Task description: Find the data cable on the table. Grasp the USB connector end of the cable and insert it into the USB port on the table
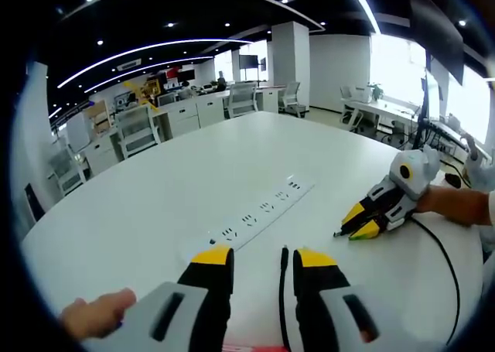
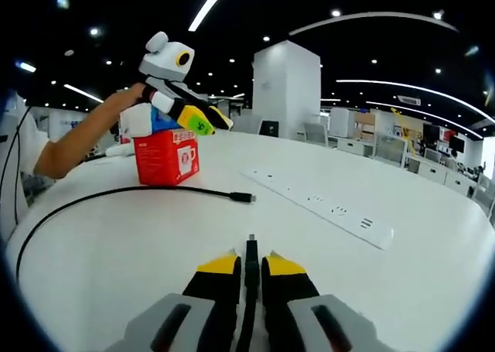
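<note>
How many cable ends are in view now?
2. One end sits between the right gripper's closed jaws; the other end lies loose on the table between the red box and power strip. More may be hidden.

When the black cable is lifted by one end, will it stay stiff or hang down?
Probably floppy: the cable lies in a long loose curve across the table. It looks thin, so likely light. The short piece sticking out of the right gripper stays straight, so the tip seems stiffer.

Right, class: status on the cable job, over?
Right gripper shut on cable end, short of power strip. Left gripper open, raised above red box. Loose connector lies on table near the strip.
</note>
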Available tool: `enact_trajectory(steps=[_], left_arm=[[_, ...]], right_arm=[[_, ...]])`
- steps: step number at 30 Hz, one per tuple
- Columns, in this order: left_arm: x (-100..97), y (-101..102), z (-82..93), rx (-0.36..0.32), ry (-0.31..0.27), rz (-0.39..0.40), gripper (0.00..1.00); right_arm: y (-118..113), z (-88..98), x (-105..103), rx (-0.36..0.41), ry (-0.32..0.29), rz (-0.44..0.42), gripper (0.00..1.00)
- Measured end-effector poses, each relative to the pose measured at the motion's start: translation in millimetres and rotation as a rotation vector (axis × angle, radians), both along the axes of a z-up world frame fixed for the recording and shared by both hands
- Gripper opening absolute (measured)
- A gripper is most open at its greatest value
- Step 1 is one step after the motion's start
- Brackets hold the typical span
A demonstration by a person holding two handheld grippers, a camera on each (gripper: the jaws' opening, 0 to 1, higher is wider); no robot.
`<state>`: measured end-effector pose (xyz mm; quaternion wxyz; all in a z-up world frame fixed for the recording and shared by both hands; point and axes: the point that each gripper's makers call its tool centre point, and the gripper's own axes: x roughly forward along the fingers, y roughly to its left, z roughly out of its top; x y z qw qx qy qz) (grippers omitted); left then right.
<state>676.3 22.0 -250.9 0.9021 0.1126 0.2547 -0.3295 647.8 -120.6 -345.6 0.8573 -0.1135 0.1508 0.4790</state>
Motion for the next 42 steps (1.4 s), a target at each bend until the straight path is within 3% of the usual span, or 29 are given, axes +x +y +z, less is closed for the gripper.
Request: enact_trajectory(steps=[29, 42], left_arm=[[-0.7, -1, 0.2, -0.001, 0.001, -0.003, 0.31], [-0.6, -1, 0.6, -0.002, 0.0, -0.005, 0.31]], right_arm=[[-1, 4.0, 0, 0.014, 0.043, -0.01, 0.1], [-11, 23.3, 7, -0.033, 0.032, -0.012, 0.1]])
